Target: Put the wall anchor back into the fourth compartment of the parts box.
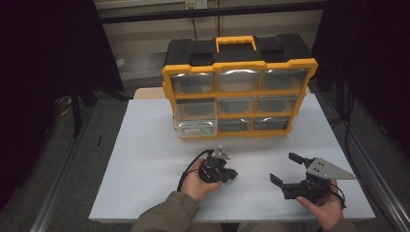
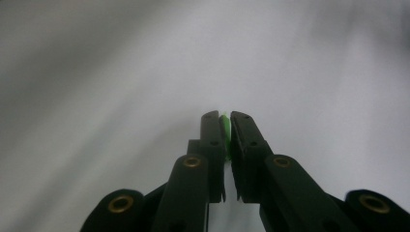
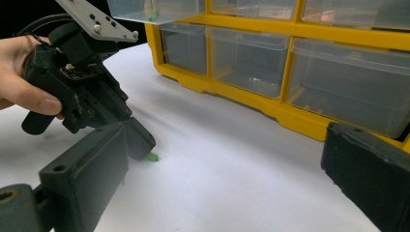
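My left gripper (image 1: 231, 175) rests low over the white table (image 1: 145, 159), held in a hand near the front middle. Its jaws are shut on a small green piece (image 2: 225, 126), which pokes out between the tips of the left gripper (image 2: 226, 116). In the right gripper view the green piece (image 3: 153, 157) touches the tabletop under the left gripper (image 3: 140, 145). My right gripper (image 1: 286, 168) sits to the right, open wide with nothing between its jaws.
A yellow and black organizer (image 1: 239, 63) with clear drawers stands at the back of the table. Its bottom-left drawer (image 1: 196, 128) is pulled out and holds green bits. Dark floor and rails flank the table.
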The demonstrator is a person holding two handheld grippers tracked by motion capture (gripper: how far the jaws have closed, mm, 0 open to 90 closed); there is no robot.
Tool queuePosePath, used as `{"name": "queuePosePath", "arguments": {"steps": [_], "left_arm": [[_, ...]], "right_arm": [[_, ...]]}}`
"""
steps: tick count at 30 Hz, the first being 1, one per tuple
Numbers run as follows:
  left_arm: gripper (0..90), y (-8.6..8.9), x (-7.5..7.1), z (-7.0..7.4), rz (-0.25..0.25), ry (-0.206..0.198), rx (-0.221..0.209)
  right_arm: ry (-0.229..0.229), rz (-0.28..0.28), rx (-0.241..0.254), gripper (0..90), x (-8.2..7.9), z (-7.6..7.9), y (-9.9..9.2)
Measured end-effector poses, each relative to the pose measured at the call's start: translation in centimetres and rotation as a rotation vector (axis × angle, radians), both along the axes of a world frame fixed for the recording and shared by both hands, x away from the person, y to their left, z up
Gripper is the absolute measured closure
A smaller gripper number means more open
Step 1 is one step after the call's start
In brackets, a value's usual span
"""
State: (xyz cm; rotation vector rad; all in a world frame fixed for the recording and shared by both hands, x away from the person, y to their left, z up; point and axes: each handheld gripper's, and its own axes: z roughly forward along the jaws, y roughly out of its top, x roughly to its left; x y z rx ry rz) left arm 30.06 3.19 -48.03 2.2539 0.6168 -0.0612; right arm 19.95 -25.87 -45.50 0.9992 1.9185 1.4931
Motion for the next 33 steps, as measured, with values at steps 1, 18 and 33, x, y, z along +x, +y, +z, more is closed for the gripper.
{"name": "queuePosePath", "arguments": {"steps": [1,18,33], "left_arm": [[84.4,0.2,0.1,0.1,-0.003,-0.001,0.017],[84.7,-0.2,-0.3,0.2,-0.005,-0.061,0.065],[84.8,-0.1,-0.1,1.2,0.019,-0.016,0.017]], "right_arm": [[-0.002,0.0,-0.001,2.7,0.0,0.0,0.0],[0.0,0.0,-0.005,2.7,0.0,0.0,0.0],[-0.003,-0.001,-0.001,2.7,0.0,0.0,0.0]]}}
